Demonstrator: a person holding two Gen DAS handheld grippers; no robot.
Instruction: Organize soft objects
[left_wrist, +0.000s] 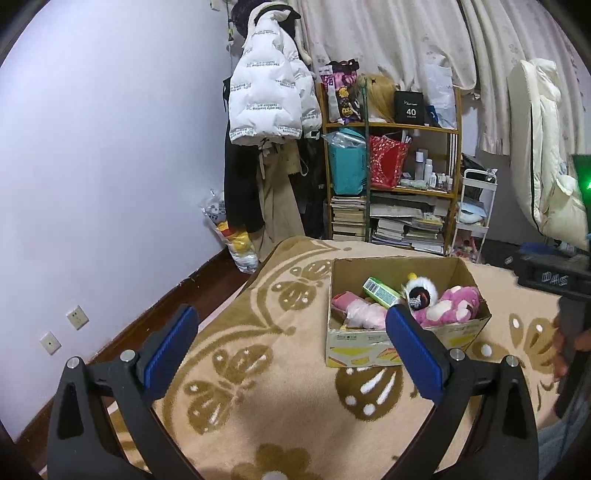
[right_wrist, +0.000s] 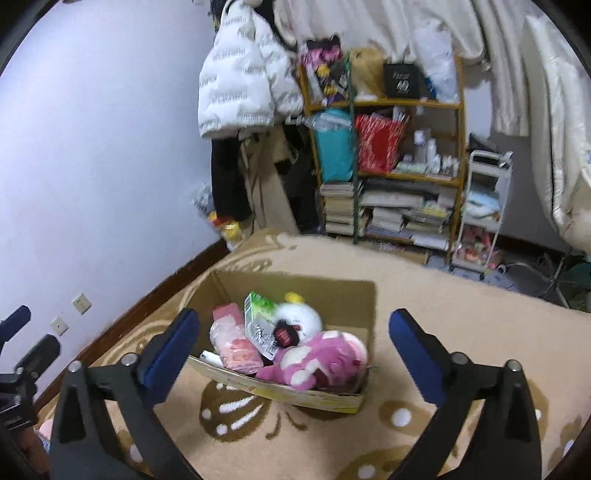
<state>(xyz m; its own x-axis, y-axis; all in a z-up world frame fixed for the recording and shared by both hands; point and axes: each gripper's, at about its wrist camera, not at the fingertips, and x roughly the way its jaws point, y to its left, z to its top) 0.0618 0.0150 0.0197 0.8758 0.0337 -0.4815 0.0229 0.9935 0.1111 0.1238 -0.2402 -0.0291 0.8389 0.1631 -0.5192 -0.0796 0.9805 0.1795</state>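
A cardboard box (left_wrist: 458, 271) stands on the patterned beige blanket (left_wrist: 258, 369). Inside lie a pink plush bear (left_wrist: 452, 304), a white round plush with a yellow top (left_wrist: 421, 290), a green packet (left_wrist: 380, 291) and a pink wrapped pack (left_wrist: 356, 310). My left gripper (left_wrist: 291, 325) hovers open over the blanket, left of the box, nothing between its fingers. In the right wrist view the box (right_wrist: 332, 291) sits just ahead, with the pink bear (right_wrist: 321, 360), white plush (right_wrist: 299, 317), green packet (right_wrist: 258, 306) and pink pack (right_wrist: 234, 341) in it. My right gripper (right_wrist: 295, 328) stands wide open, empty, above the box's near edge.
A wooden shelf (left_wrist: 391, 173) stacked with books, bags and bottles stands behind, with a white puffer jacket (left_wrist: 266, 88) hanging to its left and a white cart (left_wrist: 472, 210) to its right. A bag of toys (left_wrist: 232, 236) leans at the lilac wall. Curtains hang behind.
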